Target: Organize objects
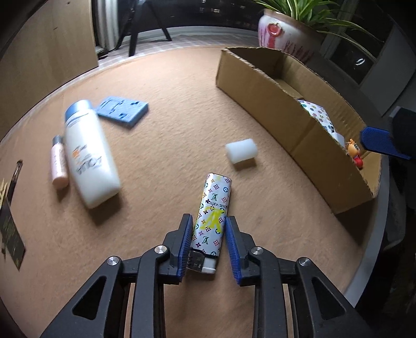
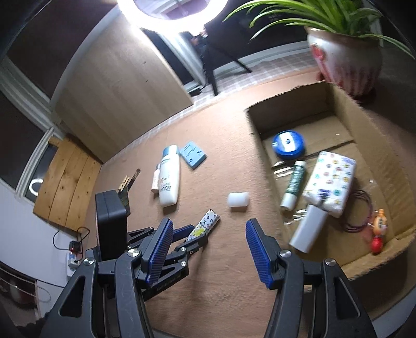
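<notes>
Round table [image 1: 161, 85] with tan felt top, potted plant [image 2: 345, 62] at its far edge, ring light [image 2: 179, 15] glaring overhead, pale wood panel [image 2: 122, 85] behind, checked floor [image 2: 262, 70], dark chair legs [image 1: 148, 31], wooden boards [image 2: 67, 187] against white wall.

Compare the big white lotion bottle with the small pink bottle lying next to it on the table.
The white lotion bottle is far larger and broader than the slim small pink bottle. The lotion bottle is white with a blue cap and printed lettering; the pink bottle has a dark cap and a pale pink body. Both lie on their sides on the brown table, side by side, caps pointing away from the left wrist camera.
</notes>
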`<state>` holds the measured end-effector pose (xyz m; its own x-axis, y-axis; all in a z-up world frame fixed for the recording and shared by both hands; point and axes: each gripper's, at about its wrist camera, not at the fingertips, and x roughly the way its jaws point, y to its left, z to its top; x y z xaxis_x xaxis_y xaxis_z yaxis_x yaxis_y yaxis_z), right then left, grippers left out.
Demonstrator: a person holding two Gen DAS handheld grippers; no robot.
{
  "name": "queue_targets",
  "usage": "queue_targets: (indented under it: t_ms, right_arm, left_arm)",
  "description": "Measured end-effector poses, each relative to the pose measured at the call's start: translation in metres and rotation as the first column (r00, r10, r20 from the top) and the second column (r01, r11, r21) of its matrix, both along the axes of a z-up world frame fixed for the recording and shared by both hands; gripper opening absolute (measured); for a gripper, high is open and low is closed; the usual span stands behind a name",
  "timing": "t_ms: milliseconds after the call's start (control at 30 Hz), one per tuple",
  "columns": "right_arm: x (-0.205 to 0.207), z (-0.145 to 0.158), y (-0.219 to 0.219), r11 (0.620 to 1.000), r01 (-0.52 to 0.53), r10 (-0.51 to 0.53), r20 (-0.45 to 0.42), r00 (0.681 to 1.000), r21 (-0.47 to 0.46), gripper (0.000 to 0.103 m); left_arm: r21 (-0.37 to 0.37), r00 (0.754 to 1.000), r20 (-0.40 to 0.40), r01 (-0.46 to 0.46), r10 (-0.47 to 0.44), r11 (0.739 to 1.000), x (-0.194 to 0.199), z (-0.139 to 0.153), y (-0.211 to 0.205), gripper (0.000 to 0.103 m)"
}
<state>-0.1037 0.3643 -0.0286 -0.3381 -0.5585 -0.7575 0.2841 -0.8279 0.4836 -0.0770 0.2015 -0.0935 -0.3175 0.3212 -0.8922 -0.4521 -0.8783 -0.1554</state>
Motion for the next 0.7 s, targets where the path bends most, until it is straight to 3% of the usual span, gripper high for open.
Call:
queue_targets:
  t_ms: [300, 700]
  right_arm:
    - [-0.021, -0.032, -0.055, 0.986, -0.012, 0.007, 0.029, 1.0, 0.169, 0.054]
    - [-0.039, -0.074, -0.073, 0.926, 0.086, -0.107, 0.037, 0.994, 0.367, 0.054]
  left_arm:
    - [0.01, 0.998, 0.018, -0.067, 0.067, 0.998, 0.017, -0.001, -0.051, 0.026]
    - [0.034, 0.99, 0.029, -0.137, 0.136, 0.99, 0.036, -0.002, -0.101, 0.026]
